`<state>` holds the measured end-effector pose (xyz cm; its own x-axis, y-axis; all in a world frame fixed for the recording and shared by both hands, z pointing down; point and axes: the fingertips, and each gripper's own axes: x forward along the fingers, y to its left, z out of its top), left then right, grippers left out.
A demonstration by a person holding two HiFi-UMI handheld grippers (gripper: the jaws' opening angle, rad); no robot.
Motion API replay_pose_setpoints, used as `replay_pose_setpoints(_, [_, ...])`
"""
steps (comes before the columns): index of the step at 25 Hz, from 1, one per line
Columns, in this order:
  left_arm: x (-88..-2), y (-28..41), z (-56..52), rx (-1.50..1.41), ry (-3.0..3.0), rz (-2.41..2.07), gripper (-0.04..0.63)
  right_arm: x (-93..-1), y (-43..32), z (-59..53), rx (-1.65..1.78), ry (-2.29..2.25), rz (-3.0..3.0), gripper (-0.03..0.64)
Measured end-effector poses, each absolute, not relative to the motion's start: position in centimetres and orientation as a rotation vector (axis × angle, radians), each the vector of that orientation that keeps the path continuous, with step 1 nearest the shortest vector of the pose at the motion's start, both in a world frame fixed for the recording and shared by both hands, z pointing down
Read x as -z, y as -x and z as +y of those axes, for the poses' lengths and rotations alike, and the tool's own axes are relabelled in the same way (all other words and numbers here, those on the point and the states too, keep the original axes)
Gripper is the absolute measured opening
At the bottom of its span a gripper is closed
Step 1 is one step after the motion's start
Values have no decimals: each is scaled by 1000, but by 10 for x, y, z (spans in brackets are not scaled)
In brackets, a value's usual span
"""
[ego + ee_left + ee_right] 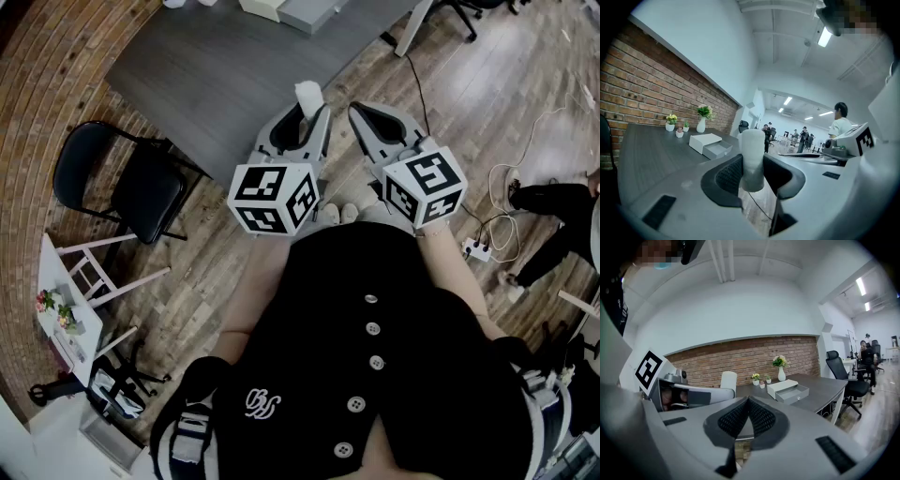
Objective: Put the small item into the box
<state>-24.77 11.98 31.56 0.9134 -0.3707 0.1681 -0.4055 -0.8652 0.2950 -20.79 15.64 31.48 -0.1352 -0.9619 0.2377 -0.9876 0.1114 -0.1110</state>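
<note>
My left gripper [309,111] is shut on a small white cylinder [307,97], held upright between the pads; in the left gripper view the cylinder [752,159] stands between the jaws of the left gripper [754,176]. My right gripper [372,114] is shut with nothing in it, its jaws touching, and it shows the same in its own view [747,416]. The box [789,391], white with an open grey drawer, sits on the dark grey table [820,390]; it also shows as the box [710,144] in the left gripper view. Both grippers hover near the table's [234,66] front edge.
Small potted plants and a white vase [701,123] line the brick wall behind the box. A black folding chair [122,183] and a white stool [80,281] stand left. An office chair [848,373] is right of the table. Cables and a power strip [478,248] lie on the wood floor.
</note>
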Motion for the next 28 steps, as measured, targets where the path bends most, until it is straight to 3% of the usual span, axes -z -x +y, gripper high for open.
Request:
replay_pose_setpoints(17, [-318,238,101,-154,-2747,-544,127,-312,203,138,-395,-2014,-2312,2])
replay_pose_setpoints(28, [-339,218,47,-112,-2662,-576,127,-338,160,86,-447,-2014,-2281,2])
